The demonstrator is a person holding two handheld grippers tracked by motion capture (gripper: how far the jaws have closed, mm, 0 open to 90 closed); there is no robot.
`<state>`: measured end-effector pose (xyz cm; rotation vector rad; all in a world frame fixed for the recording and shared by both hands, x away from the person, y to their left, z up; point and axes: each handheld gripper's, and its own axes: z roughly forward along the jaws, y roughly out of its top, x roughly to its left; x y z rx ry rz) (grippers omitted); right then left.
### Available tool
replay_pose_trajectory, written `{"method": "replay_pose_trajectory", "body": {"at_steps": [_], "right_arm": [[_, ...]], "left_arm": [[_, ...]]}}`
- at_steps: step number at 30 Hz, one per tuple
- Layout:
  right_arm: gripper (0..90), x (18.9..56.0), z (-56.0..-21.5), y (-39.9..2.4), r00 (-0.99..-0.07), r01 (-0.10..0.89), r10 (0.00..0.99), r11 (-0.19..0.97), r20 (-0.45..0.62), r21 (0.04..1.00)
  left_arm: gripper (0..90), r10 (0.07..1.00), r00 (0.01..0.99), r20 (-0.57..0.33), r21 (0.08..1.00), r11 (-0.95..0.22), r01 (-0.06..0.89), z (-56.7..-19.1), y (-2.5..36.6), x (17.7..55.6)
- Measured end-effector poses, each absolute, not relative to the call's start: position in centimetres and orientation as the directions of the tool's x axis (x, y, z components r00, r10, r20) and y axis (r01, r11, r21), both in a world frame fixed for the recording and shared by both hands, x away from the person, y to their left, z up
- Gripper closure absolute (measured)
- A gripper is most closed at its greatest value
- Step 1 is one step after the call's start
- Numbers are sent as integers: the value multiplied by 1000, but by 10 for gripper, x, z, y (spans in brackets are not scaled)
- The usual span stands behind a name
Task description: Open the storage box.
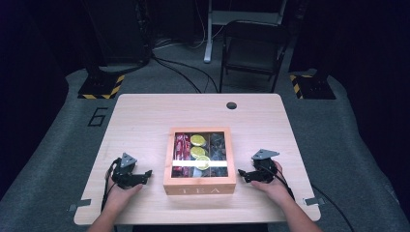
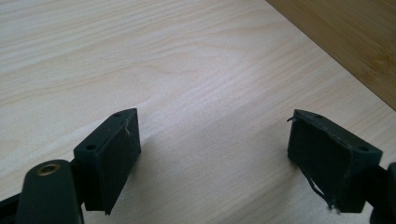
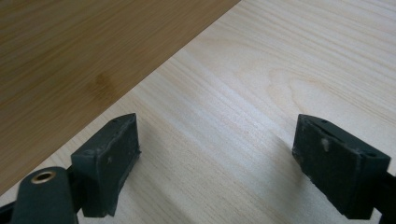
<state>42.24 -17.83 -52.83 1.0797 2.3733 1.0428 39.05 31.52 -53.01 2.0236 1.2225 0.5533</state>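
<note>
Glare on the tea box (image 1: 199,186) lid hides some contents.

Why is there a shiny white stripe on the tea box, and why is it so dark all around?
High view: a lamp's glare streaks across the tea box lid; beyond the lit table the room is dim. Left gripper view: the open left gripper casts soft shadows. Right gripper view: the right gripper does too.

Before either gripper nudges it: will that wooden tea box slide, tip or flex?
The tea box looks rigid: thick wooden walls. It sits low and wide, so it would probably slide on the smooth table rather than tip. The glossy window lid may be fragile, so push the walls.
</note>
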Motion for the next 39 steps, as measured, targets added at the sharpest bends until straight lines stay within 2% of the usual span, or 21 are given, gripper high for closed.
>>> {"method": "replay_pose_trajectory", "body": {"at_steps": [14,16,24,27,28,31,36,39], "right_arm": [[169,421,-528,-179,-653,516,757,442,2,734],[223,420,-527,-179,-645,518,764,431,6,739],[312,420,-525,-180,-631,526,776,428,0,735],[381,419,-521,-179,-611,561,791,409,26,719],[406,418,-520,-178,-602,582,797,396,48,711],[421,418,-517,-177,-608,593,790,380,84,710],[435,411,-509,-173,-630,557,775,411,44,722],[433,410,-507,-174,-623,569,780,400,58,719]], "left_arm": [[176,890,456,2,750,-303,588,-530,315,390],[180,894,448,-1,752,-295,590,-530,314,390],[201,897,442,-6,745,-291,600,-529,315,389],[220,897,441,-9,741,-291,606,-528,315,389],[223,899,437,-35,738,-271,618,-527,315,389],[282,898,435,-62,731,-256,632,-524,314,389],[327,897,429,-101,727,-228,648,-517,310,387],[340,899,430,-86,728,-238,643,-515,308,386]]}}
